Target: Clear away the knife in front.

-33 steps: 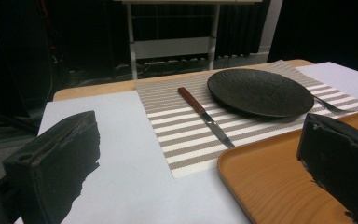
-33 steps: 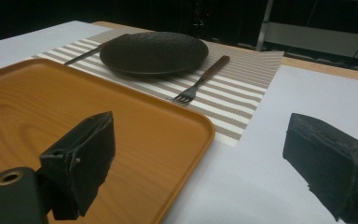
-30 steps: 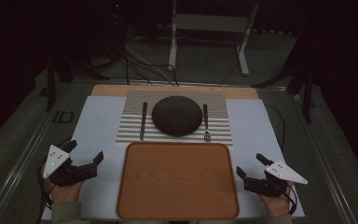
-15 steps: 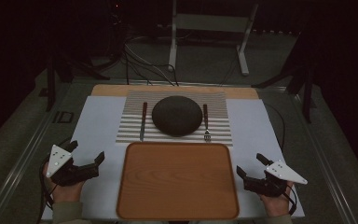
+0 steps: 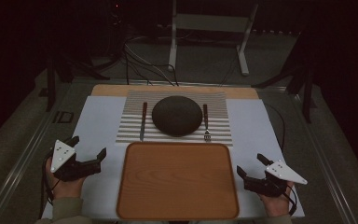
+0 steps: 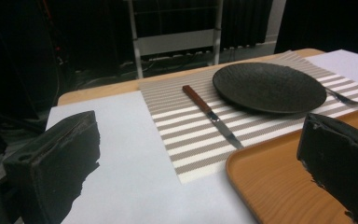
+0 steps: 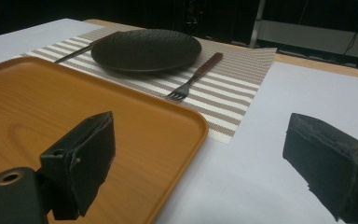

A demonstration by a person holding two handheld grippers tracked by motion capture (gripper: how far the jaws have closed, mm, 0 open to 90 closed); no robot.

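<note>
1. The left gripper (image 5: 87,149) is held low over the white sheet (image 5: 98,121) at the near left of the bench; its jaws are spread wide and nothing is held between them.
2. The right gripper (image 5: 252,165) is held over the sheet at the near right, jaws likewise spread apart and empty.
3. The tray (image 5: 177,179) is laid between the two grippers, at the near edge of the bench, touched by neither.
4. Just beyond the tray, the striped mat (image 5: 177,135) is spread on the sheet.
5. The plate (image 5: 177,115) is set on the middle of the mat.
6. The knife (image 5: 143,120) is laid left of the plate and the fork (image 5: 206,122) right of it, both on the mat, tines toward the tray.
</note>
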